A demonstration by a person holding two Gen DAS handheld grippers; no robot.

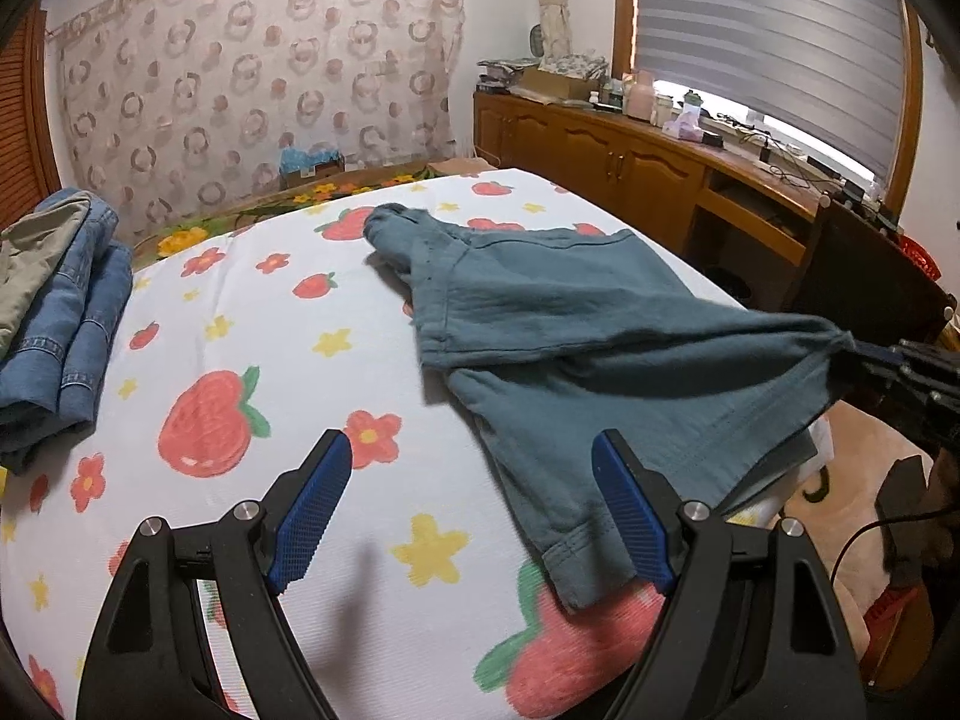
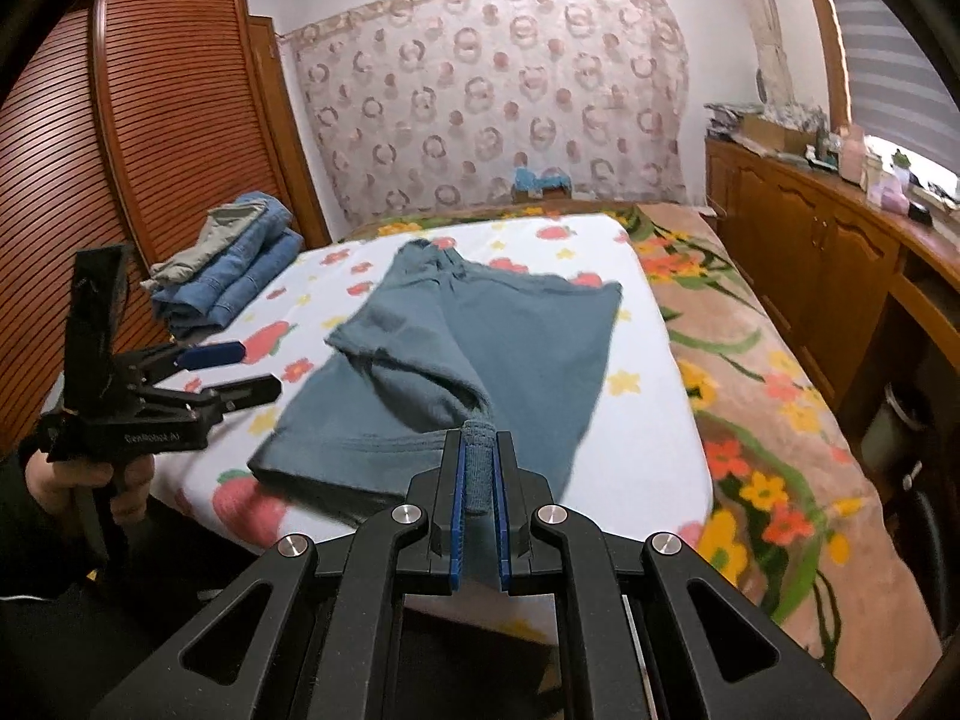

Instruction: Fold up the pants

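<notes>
The teal pants (image 2: 480,336) lie spread on the strawberry sheet (image 1: 252,324) over the bed. The right tongs (image 2: 478,474) pinch a bunched bit of fabric — probably a hem — lifting it slightly off the sheet. The left tongs (image 1: 474,468) gape wide, holding nothing, hovering just beside a cuff. Folded jeans (image 1: 66,324) sit at the sheet's far-left edge.
</notes>
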